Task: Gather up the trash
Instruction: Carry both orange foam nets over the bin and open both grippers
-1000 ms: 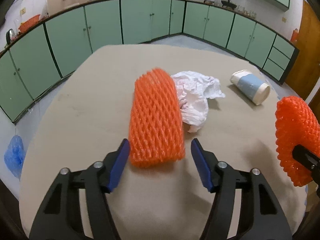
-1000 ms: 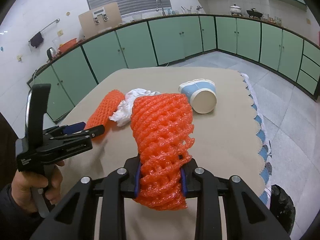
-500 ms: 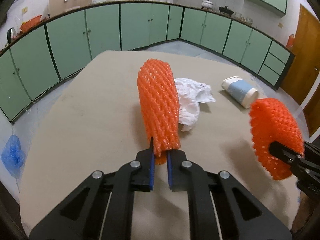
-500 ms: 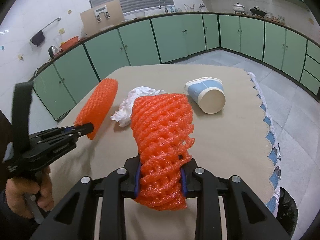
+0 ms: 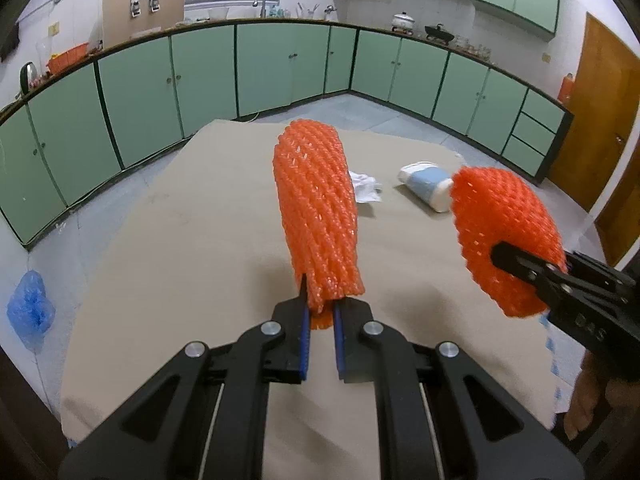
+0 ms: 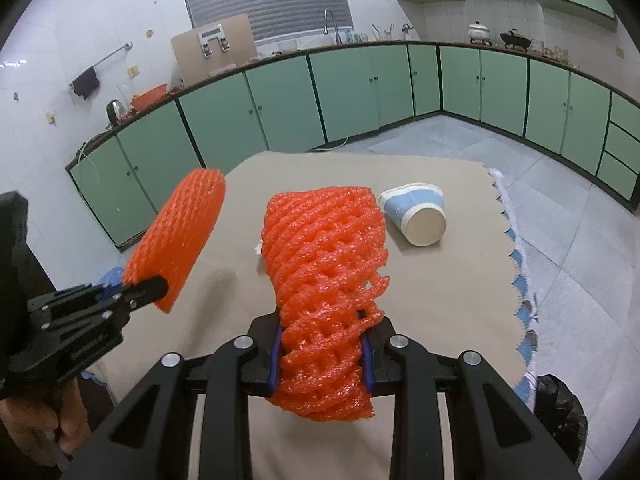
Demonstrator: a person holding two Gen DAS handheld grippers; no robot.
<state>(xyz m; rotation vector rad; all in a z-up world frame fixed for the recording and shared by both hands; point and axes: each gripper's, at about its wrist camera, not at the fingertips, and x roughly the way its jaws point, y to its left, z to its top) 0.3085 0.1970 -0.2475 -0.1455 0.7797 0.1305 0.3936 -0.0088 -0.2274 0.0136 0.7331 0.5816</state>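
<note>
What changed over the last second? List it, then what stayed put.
The left gripper closed on the orange foam net lying on the table and lifted it clear. The right gripper kept its own foam net clamped. The paper cup and crumpled tissue stayed put.

Both cameras ride the grippers, angled down over the table (image 5: 200,240), close. Each catches the other gripper; both share the fallen paper cup (image 6: 416,216) and green cabinets (image 5: 280,68).

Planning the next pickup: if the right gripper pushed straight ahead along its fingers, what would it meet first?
Probably the table, slightly left of the paper cup. The right gripper is shut on an orange foam net that hides the line; depth is uncertain.
</note>
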